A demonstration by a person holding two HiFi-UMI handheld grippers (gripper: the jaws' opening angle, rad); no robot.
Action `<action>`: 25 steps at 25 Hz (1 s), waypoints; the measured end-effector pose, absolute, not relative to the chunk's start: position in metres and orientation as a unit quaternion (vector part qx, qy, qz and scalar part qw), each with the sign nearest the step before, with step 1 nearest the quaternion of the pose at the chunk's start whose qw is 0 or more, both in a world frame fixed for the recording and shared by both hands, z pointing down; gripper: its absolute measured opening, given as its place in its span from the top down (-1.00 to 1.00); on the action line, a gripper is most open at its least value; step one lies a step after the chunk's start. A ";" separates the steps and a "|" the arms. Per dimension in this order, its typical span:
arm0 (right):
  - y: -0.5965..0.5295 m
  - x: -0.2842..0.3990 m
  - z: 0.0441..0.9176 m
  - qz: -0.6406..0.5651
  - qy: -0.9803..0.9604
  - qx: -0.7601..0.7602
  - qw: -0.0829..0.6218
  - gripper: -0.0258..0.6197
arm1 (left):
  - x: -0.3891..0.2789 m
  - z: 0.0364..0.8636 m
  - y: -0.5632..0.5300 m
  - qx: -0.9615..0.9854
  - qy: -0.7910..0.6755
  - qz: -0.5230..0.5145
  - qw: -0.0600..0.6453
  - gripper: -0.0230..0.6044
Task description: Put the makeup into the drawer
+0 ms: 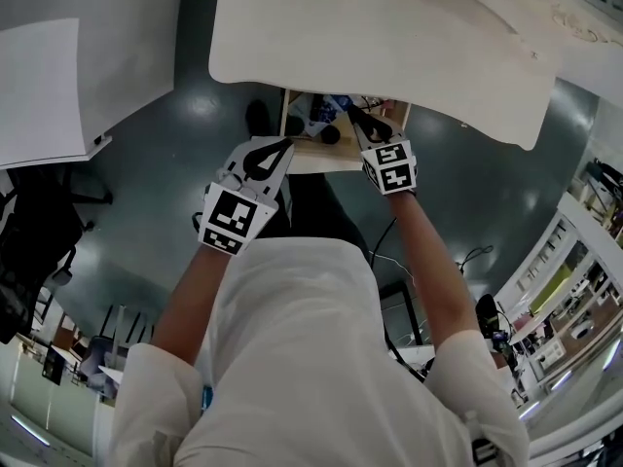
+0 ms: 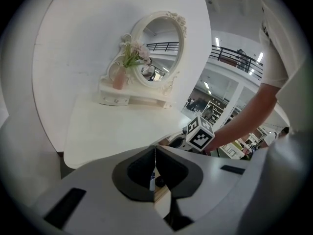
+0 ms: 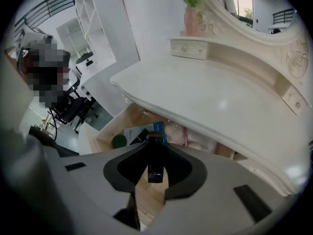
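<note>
Basically: white desk (image 1: 389, 37) carried an oval mirror (image 2: 159, 48), and the wooden drawer (image 3: 105, 131) under its top stood open. Inside lay a blue-and-white box (image 3: 139, 131) and a green round item (image 3: 119, 141). Right claw (image 3: 155, 151) pointed steeply down over the drawer, partly closed and clamped on a slim black makeup tube (image 3: 155, 173), which hung above the drawer floor, not set down. Left claw (image 2: 155, 163) sat beside the drawer, jaws together, empty.
</note>
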State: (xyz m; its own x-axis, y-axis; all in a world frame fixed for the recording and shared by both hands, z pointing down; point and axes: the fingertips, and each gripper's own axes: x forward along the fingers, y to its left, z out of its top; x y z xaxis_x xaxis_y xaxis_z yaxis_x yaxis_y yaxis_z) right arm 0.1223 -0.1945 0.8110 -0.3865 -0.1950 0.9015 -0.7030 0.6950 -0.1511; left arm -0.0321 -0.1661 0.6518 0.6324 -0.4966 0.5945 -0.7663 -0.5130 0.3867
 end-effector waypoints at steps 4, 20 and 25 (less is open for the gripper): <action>-0.200 0.126 0.833 0.270 -0.769 0.290 0.502 0.59 | -0.035 0.655 -0.169 0.842 -0.373 0.214 0.325 0.87; -0.196 0.102 0.877 0.260 -0.747 0.276 0.547 0.51 | -0.056 0.671 -0.180 0.829 -0.380 0.223 0.345 0.86; -0.183 0.095 0.879 0.265 -0.747 0.255 0.554 0.34 | -0.059 0.672 -0.183 0.831 -0.377 0.220 0.345 0.86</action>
State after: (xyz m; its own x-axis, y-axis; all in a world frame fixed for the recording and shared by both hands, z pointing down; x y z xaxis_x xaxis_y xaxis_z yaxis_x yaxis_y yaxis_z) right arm 0.0949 -0.1834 0.8792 -0.2566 -0.0879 0.9625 -0.6751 0.7289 -0.1134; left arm -0.0591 -0.1832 0.6716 0.6183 -0.4745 0.6266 -0.7788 -0.4771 0.4072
